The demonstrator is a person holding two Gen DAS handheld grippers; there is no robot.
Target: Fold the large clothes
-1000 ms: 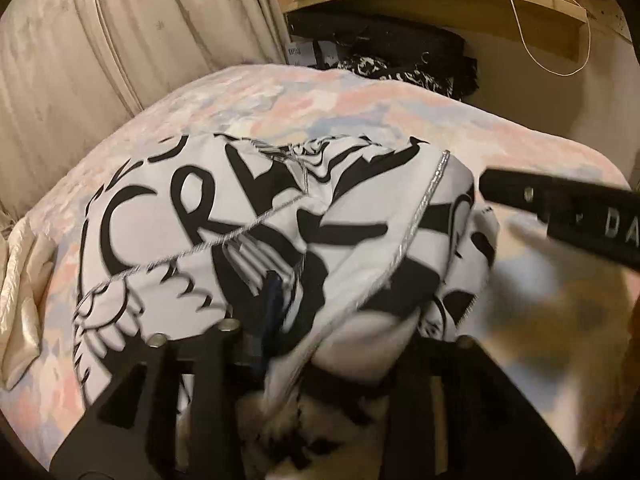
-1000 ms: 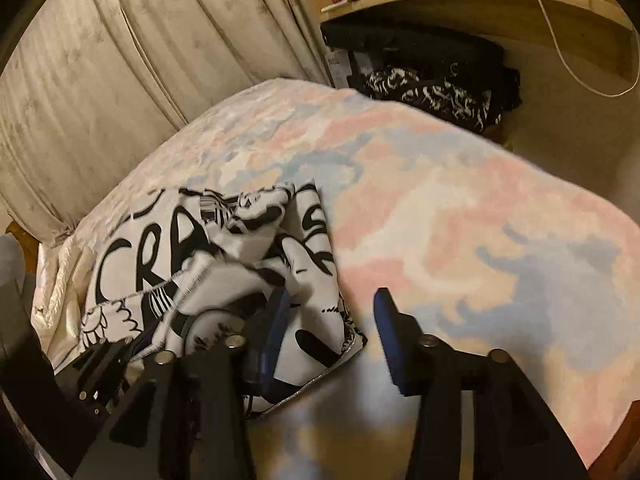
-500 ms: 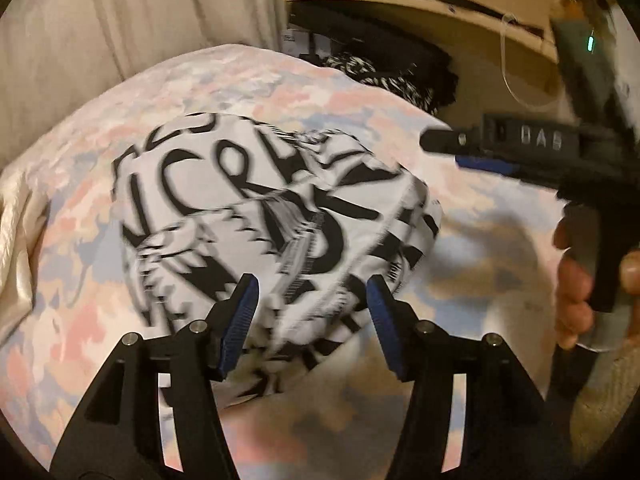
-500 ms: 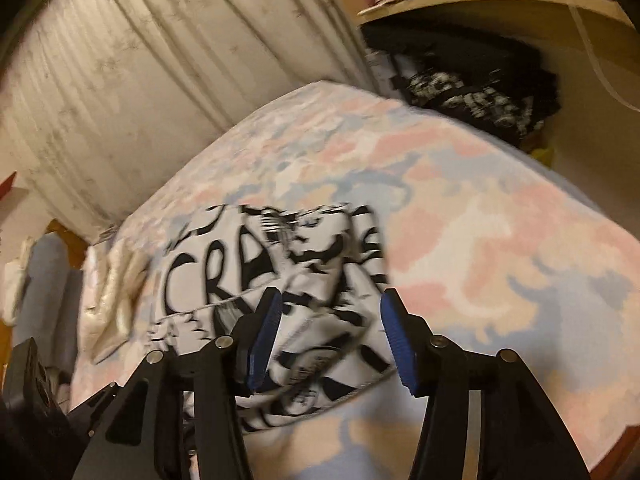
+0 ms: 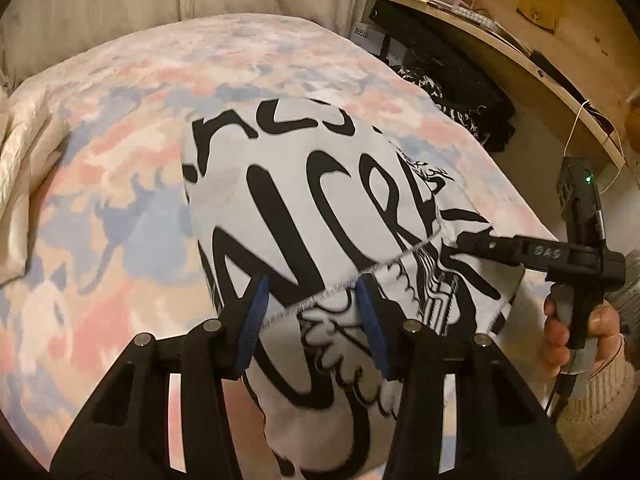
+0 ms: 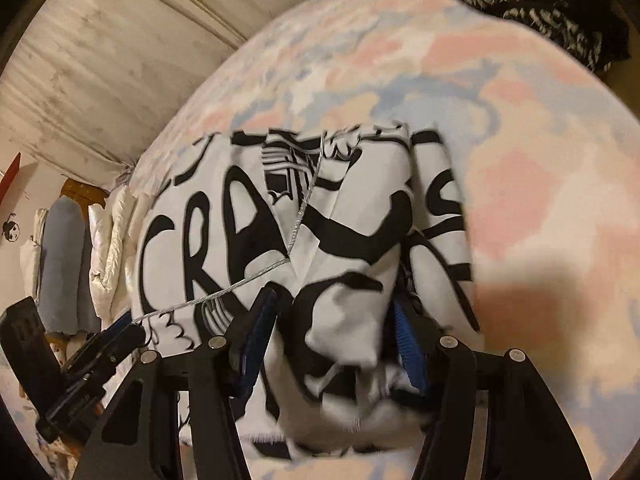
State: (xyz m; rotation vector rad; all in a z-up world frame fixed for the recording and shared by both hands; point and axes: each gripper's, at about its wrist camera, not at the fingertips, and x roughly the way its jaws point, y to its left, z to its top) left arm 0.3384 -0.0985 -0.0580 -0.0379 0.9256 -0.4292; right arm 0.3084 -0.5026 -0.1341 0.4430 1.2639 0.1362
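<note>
Left edge of the left wrist view: cream quilt (image 5: pixel 18 184) bunched at the bed's side, pastel bed cover (image 5: pixel 120 208) filling most of the frame. Centre: the white garment with black lettering (image 5: pixel 320 200) lies on the bed as a folded bundle, one silver-stitched hem (image 5: pixel 360 276) crossing it.

Left tongs (image 5: pixel 312 312) stand open just over the hem, pads apart, nothing pinched. A second ago they were clamped on cloth; half a second ago already released and pulled back; now they sit closer in again over the near edge.

Right of that view: right tongs (image 5: pixel 460 240) reach in from the side onto the bundle's right edge. In the right wrist view the right tongs (image 6: pixel 332 332) are spread with a thick hump of the garment (image 6: pixel 340 240) bulging between the pads; whether they squeeze it I cannot tell, frame blurred. Half a second ago they hovered short of it.

Upper right: desk shelf (image 5: pixel 520 52), dark clothes pile (image 5: pixel 460 92) beneath.

Judgement: one fold dropped, both tongs re-positioning for the next fold; bundle looks lumpy, not yet flat.
</note>
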